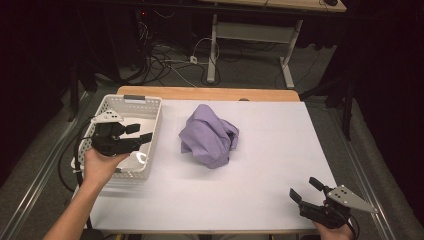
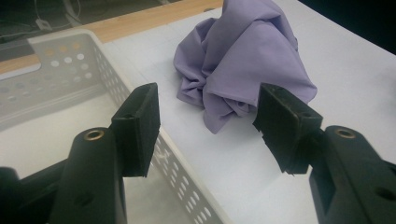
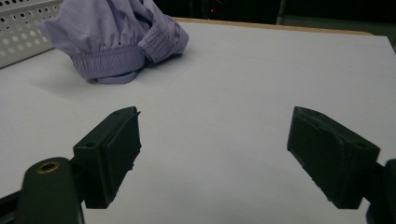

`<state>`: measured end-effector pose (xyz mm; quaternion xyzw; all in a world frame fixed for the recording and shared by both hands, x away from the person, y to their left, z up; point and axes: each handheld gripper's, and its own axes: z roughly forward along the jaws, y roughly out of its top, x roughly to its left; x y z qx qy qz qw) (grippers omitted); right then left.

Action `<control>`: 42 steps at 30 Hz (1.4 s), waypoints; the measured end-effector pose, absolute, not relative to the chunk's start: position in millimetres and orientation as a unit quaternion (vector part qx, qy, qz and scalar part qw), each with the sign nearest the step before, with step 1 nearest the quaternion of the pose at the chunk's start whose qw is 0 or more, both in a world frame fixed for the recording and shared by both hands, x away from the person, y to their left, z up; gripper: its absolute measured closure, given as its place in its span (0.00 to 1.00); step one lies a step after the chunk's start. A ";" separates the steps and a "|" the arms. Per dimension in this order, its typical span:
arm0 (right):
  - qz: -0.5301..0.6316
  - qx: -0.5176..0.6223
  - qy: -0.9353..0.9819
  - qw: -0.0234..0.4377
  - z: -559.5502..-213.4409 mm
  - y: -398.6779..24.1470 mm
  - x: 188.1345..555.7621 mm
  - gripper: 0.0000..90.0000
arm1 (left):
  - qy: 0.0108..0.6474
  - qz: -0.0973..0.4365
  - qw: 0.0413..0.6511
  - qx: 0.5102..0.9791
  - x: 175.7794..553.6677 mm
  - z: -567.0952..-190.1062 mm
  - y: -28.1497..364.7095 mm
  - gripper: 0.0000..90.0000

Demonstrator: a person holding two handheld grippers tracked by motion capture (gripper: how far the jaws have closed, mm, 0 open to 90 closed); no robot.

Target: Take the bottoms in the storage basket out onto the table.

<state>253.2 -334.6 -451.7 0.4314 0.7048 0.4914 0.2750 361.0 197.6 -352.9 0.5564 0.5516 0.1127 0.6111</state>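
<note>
The lilac cloth (image 1: 210, 135) is lying crumpled at the middle of the table (image 1: 280, 150), just beside the white basket (image 1: 150, 107), and it is not being touched by anything. The left gripper (image 1: 141, 135) is being held over the basket with jaws apart and empty, while the right gripper (image 1: 305, 189) is being rested near the front corner, also spread and empty. The approach step seems to be in hand; next, the cloth is probably to be reached and pinched on a thick fold.

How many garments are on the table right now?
1: a crumpled purple garment lies mid-table, right of the white basket. Its folds could hide something smaller, and the basket's floor is partly blocked from view.
</note>
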 end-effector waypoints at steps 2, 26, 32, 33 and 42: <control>0.491 0.431 0.705 0.275 -451.6 -334.4 253.0 0.20 | 0.552 0.114 0.612 0.554 359.6 -353.2 199.3 0.44; 0.493 0.434 0.702 0.273 -451.7 -335.0 253.0 0.20 | 0.555 0.125 0.619 0.542 348.5 -358.2 209.2 0.44; 0.493 0.434 0.703 0.274 -451.7 -334.9 253.0 0.20 | 0.557 0.127 0.621 0.537 345.2 -360.3 213.2 0.44; 0.492 0.434 0.703 0.274 -451.6 -334.8 253.0 0.20 | 0.557 0.127 0.621 0.537 344.8 -360.6 213.8 0.44; 0.492 0.433 0.704 0.275 -451.6 -334.7 252.9 0.20 | 0.558 0.130 0.629 0.526 339.4 -360.5 220.2 0.44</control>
